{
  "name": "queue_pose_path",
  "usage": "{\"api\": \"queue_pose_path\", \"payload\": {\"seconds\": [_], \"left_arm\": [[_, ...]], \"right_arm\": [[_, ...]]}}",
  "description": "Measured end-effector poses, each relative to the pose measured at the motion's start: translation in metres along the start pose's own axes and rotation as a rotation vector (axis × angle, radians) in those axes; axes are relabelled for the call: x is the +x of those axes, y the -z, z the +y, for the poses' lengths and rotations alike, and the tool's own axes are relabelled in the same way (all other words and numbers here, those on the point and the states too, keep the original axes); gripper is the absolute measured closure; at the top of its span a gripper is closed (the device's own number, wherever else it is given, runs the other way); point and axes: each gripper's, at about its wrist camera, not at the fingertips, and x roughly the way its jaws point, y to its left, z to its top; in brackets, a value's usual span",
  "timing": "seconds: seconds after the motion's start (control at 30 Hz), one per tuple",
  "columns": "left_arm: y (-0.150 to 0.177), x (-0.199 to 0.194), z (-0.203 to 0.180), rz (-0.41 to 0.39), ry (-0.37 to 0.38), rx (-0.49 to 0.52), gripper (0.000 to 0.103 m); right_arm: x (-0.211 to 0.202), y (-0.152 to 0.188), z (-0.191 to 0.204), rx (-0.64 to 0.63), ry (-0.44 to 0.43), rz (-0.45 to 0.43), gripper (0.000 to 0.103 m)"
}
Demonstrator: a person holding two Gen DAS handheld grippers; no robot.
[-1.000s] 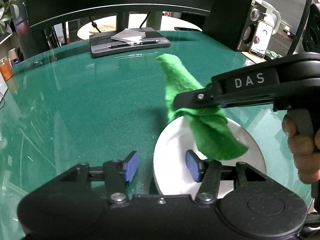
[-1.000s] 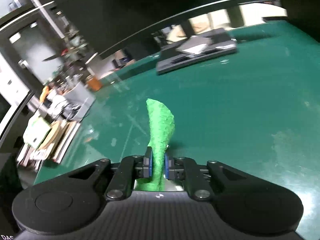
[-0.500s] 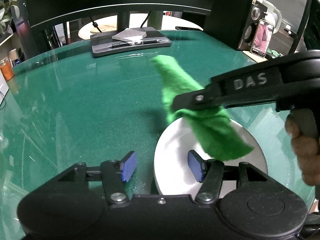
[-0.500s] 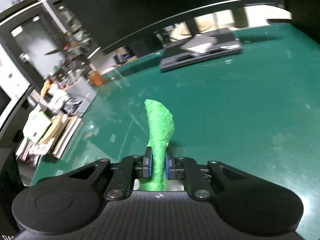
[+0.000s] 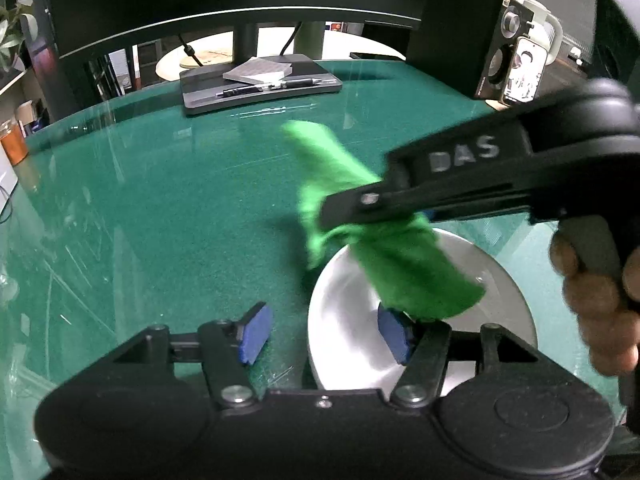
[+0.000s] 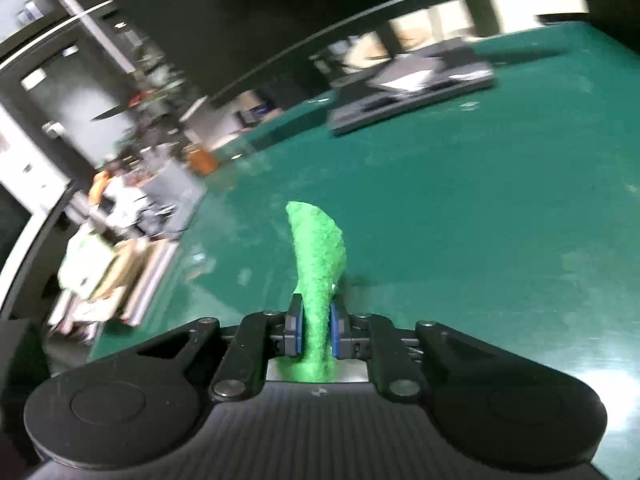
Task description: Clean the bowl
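Observation:
A white bowl (image 5: 344, 344) sits on the green table in the left wrist view, low and right of centre. My left gripper (image 5: 324, 338) is open, with its right finger inside the bowl and its left finger outside the rim. My right gripper (image 6: 315, 330) is shut on a green cloth (image 6: 318, 264). In the left wrist view the right gripper (image 5: 360, 210) comes in from the right, and the cloth (image 5: 408, 268) hangs from it into the bowl. A hand holds its grip at the right edge.
A dark tray (image 5: 260, 84) with a notepad and pens stands at the back of the table. A speaker (image 5: 472, 40) and a phone (image 5: 524, 72) stand at the back right. Shelves with clutter (image 6: 120, 216) lie beyond the table's left edge.
The right gripper and the cloth have shifted left and lower over the bowl. The right wrist view has swung and is blurred. The left gripper has stayed at the rim.

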Motion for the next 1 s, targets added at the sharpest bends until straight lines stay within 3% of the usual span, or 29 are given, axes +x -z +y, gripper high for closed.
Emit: {"api": "queue_pose_path", "payload": {"seconds": [0.17,0.3,0.4,0.53,0.6,0.7,0.73,0.8,0.93,1.0], "left_arm": [[-0.001,0.000,-0.002,-0.001,-0.008,0.012,0.043],[-0.001,0.000,-0.004,-0.003,-0.017,0.024,0.048],[-0.001,-0.001,-0.003,-0.005,-0.018,0.017,0.050],[-0.002,0.000,-0.003,-0.003,-0.019,0.012,0.048],[-0.002,0.000,-0.002,-0.002,-0.021,0.010,0.047],[-0.002,0.000,-0.002,0.000,-0.020,0.005,0.046],[-0.001,0.000,-0.001,0.001,-0.020,0.004,0.046],[-0.002,0.000,-0.001,0.001,-0.021,0.001,0.045],[-0.002,0.001,0.000,0.001,-0.024,-0.002,0.042],[-0.002,0.001,0.001,0.001,-0.023,-0.005,0.041]], "right_arm": [[0.001,0.001,0.006,-0.014,-0.009,0.007,0.085],[0.013,0.004,0.038,-0.154,-0.026,0.030,0.090],[0.016,0.002,0.043,-0.209,0.039,0.022,0.090],[0.003,-0.008,0.027,-0.160,0.054,0.018,0.080],[-0.011,-0.016,0.014,-0.102,0.056,-0.004,0.064],[-0.014,-0.023,-0.008,0.035,0.071,-0.006,0.064],[-0.013,-0.024,-0.016,0.079,0.075,-0.007,0.066],[-0.010,-0.025,-0.028,0.134,0.088,0.003,0.097],[-0.014,-0.024,-0.031,0.201,0.032,0.008,0.097],[-0.023,-0.024,-0.007,0.085,-0.041,0.023,0.097]]}}
